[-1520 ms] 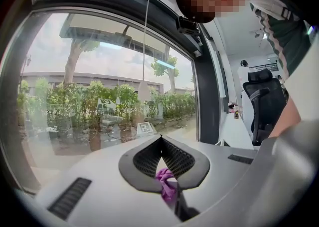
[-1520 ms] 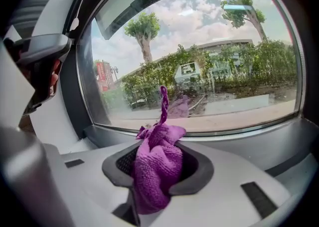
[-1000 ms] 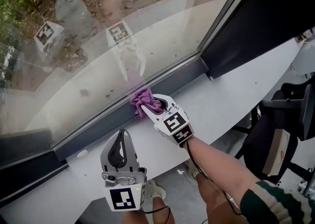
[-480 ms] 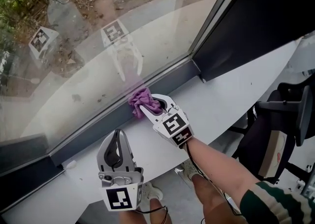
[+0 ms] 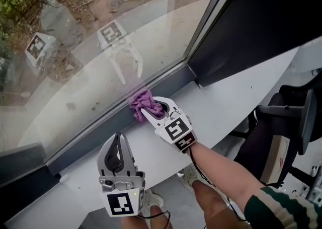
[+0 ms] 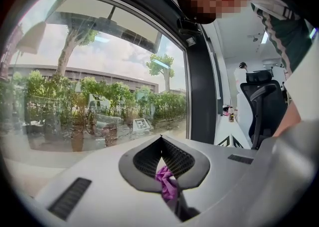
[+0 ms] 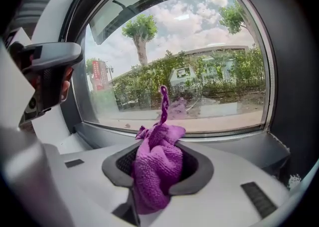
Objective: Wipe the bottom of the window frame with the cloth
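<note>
A crumpled purple cloth (image 5: pixel 142 104) is pressed against the dark grey bottom strip of the window frame (image 5: pixel 95 133), just under the glass. My right gripper (image 5: pixel 155 106) is shut on the cloth, reaching in from the lower right over the white sill. In the right gripper view the cloth (image 7: pixel 157 163) bulges from between the jaws, with the frame (image 7: pixel 209 140) right behind it. My left gripper (image 5: pixel 116 141) rests on the sill to the cloth's left and nearer me, jaws shut with nothing in them. The left gripper view shows the cloth (image 6: pixel 167 182) through the slit behind the closed tips.
The white sill (image 5: pixel 221 102) curves off to the right. A dark upright panel (image 5: pixel 261 21) meets the frame at a corner (image 5: pixel 197 83) right of the cloth. A black office chair (image 5: pixel 282 132) stands at the lower right. The glass (image 5: pixel 100 47) reflects both grippers.
The view has swung a little. Measured against the frame's corner, my right gripper and the cloth have slid slightly to the right along the frame. The left gripper stays shut beside it.
</note>
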